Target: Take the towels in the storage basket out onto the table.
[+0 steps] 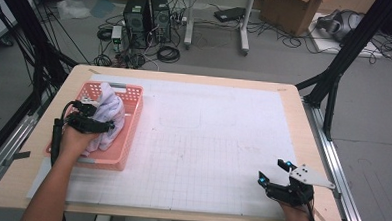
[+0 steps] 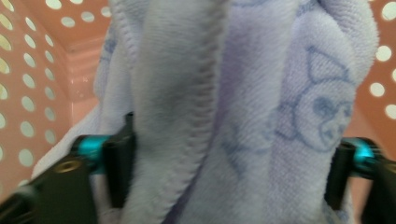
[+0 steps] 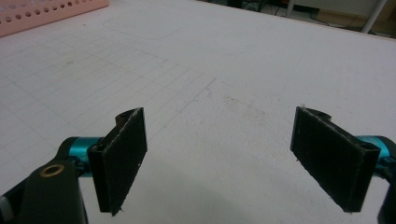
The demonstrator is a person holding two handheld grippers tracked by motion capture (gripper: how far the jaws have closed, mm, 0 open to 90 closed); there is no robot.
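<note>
A pale lilac towel (image 1: pixel 108 105) with a printed cartoon figure lies bunched in a pink perforated basket (image 1: pixel 134 119) at the table's left. My left gripper (image 1: pixel 104 127) reaches into the basket from the near side. In the left gripper view its jaws stand wide apart, with a thick fold of the towel (image 2: pixel 261 93) packed between them and touching both pads; the basket wall (image 2: pixel 28 93) shows behind. Near the front right corner of the table my right gripper (image 1: pixel 272 172) rests low over the white mat. Its jaws are open in the right gripper view (image 3: pixel 224 154) with nothing between them.
A white gridded mat (image 1: pixel 207 141) covers most of the wooden table, with a faint outline drawn near its middle (image 1: pixel 181 117). The basket's edge (image 3: pixel 46 14) shows far off in the right gripper view. Computers, cables and boxes lie on the floor beyond the table.
</note>
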